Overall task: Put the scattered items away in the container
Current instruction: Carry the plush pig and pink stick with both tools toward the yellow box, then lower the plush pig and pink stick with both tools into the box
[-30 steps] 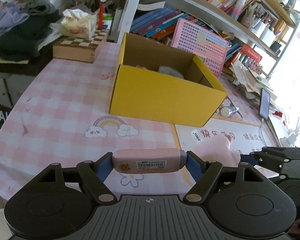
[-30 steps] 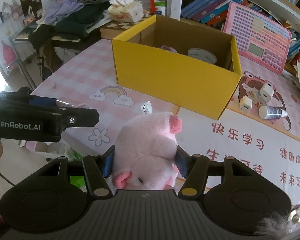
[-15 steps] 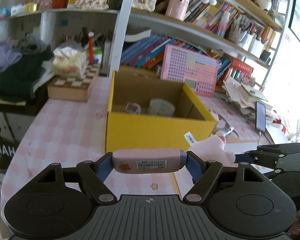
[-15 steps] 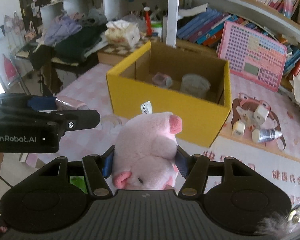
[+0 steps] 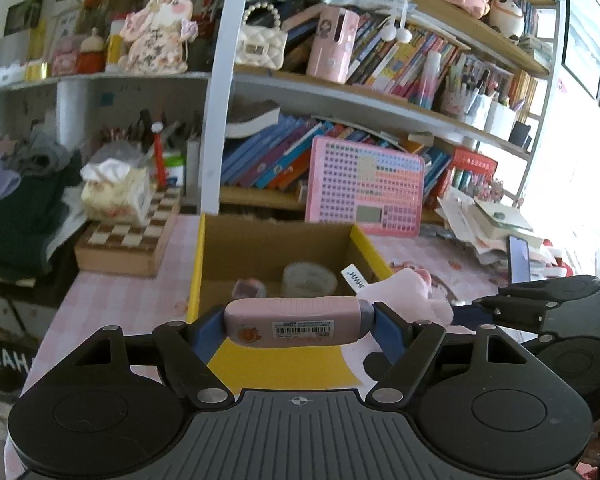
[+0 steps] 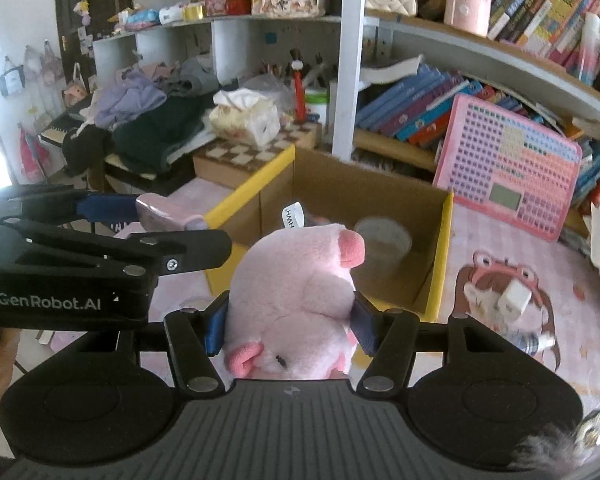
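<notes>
- Pink plush pig (image 6: 300, 296), soft and squashy, sits clamped between the jaws of the right gripper (image 6: 290, 326), held up just short of the yellow cardboard box (image 6: 440, 248); its white sewn-in tag (image 6: 294, 216) reads "HWH".
- Pink oblong case (image 5: 296, 322) with a flower sticker and a barcode label is gripped end to end by the jaws of the left gripper (image 5: 296, 328), level with the box's near wall.
- Inside the box lie a roll of tape (image 5: 309, 279) and a small pinkish object (image 5: 249, 289), too blurred to name.
- Step in hand, as it appears: carrying both items to the box. Next, each gripper likely needs to reach over the rim before its jaws part, so that nothing drops outside.
- A white charger cube (image 6: 514, 300) and a small bottle (image 6: 536, 342) are not yet in the box and lie on the pink table (image 6: 484, 232).
- "GenRobot.AI" is printed on the left gripper's side.
</notes>
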Demonstrator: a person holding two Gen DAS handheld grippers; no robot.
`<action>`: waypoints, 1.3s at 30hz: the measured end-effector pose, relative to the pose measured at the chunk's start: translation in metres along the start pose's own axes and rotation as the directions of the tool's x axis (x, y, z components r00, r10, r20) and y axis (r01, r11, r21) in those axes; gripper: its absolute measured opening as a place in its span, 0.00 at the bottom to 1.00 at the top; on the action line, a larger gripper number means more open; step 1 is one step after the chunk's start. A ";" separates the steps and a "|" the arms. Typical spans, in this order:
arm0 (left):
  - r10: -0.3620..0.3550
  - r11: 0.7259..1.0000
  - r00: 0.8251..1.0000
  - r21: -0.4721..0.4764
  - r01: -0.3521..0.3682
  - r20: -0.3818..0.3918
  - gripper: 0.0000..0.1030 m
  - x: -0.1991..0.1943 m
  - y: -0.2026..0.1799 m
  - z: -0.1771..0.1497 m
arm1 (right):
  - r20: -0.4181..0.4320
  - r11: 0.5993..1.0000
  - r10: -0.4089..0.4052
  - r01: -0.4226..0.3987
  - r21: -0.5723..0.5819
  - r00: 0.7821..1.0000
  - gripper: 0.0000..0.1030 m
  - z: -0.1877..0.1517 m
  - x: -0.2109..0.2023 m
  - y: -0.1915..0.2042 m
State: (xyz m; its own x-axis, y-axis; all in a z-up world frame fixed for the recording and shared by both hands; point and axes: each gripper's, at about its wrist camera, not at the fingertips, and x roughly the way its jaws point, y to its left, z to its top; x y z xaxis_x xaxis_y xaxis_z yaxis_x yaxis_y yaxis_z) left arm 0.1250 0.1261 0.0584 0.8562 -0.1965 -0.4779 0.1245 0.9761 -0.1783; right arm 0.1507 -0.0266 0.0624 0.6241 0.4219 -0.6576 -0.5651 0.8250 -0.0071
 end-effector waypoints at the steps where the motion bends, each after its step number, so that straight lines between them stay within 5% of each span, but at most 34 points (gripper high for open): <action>1: 0.001 1.000 1.000 0.002 -0.001 0.008 0.76 0.003 0.000 0.004 | 0.008 1.000 0.000 0.000 -0.005 1.000 0.56 0.004 0.002 -0.004; 10: 0.051 0.998 0.998 0.019 -0.052 0.042 0.76 0.041 0.006 0.040 | 0.065 0.999 -0.024 0.023 0.030 0.998 0.56 0.053 0.026 -0.066; 18: 0.079 0.993 0.991 0.096 -0.068 -0.110 0.76 0.110 -0.006 0.031 | 0.019 0.998 0.035 -0.036 0.042 0.999 0.57 0.077 0.081 -0.101; 27: 0.108 0.991 0.956 0.101 -0.084 -0.272 0.76 0.171 -0.018 0.016 | -0.141 0.988 0.141 -0.130 0.086 0.980 0.58 0.091 0.166 -0.102; 39: 0.098 0.992 0.912 0.109 -0.059 -0.398 0.76 0.203 -0.023 0.005 | -0.220 0.969 0.229 -0.202 0.140 0.948 0.57 0.103 0.219 -0.118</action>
State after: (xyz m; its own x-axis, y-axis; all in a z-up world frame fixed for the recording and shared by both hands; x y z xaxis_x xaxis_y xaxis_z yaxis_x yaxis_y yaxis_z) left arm 0.2982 0.0645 -0.0302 0.5939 -0.1206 -0.7955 0.1278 0.9903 -0.0546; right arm 0.4097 0.0076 -0.0033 0.3441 0.5063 -0.7907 -0.5984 0.7672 0.2308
